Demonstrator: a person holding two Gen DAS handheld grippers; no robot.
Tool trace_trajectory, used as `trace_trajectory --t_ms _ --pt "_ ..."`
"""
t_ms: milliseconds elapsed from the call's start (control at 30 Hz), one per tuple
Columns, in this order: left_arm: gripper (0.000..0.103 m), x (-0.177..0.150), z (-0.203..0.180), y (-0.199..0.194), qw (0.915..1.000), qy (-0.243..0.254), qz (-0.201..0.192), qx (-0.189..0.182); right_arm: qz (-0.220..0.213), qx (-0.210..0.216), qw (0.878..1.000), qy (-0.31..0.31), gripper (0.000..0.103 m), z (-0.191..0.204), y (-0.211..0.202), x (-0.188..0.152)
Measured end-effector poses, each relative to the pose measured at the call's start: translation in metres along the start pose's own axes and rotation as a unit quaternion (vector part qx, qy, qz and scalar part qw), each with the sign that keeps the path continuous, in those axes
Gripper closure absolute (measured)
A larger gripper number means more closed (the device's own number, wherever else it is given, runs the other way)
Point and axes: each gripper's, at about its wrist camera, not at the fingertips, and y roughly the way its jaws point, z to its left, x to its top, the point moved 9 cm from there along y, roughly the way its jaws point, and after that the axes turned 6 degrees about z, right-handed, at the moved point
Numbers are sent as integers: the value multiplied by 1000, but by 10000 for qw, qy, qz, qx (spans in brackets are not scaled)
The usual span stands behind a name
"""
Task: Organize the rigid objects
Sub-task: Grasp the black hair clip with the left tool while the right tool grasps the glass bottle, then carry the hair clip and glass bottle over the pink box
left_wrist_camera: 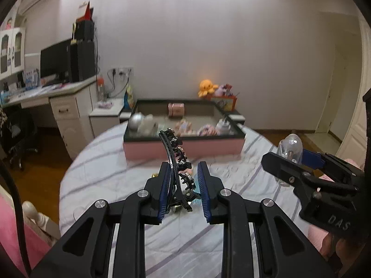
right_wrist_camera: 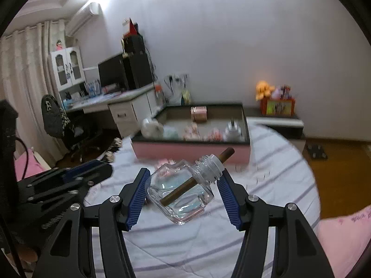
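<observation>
left gripper (left_wrist_camera: 182,191): clamped on black hair clip (left_wrist_camera: 177,162) | right gripper (right_wrist_camera: 183,192): glass diffuser bottle (right_wrist_camera: 183,192) gripped | pink tray (left_wrist_camera: 185,147) ahead, judged the destination for both

Ahead of both claws: bare bedspread (right_wrist_camera: 208,243), then pink box (left_wrist_camera: 185,148) front wall blocks. Box interior cluttered near-side, open mid-floor (right_wrist_camera: 213,120).

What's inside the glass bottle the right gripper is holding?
A brown stick runs through the clear glass bottle, poking out of its open neck. Whether there is liquid, reflections make it unclear.
</observation>
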Motion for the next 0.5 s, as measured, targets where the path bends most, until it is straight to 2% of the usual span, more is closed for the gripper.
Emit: trace_trajectory --t_ms 200,300,500 --pt "78 25 -8 -20 9990 200 -396 62 -416 -252 9986 -193 42 12 -22 23" --pt "78 32 -11 -26 9979 274 -546 195 -491 -329 9980 -211 42 13 -24 30" --pt "78 36 -10 -27 9975 280 -611 235 -571 -358 9975 -222 42 13 -25 38"
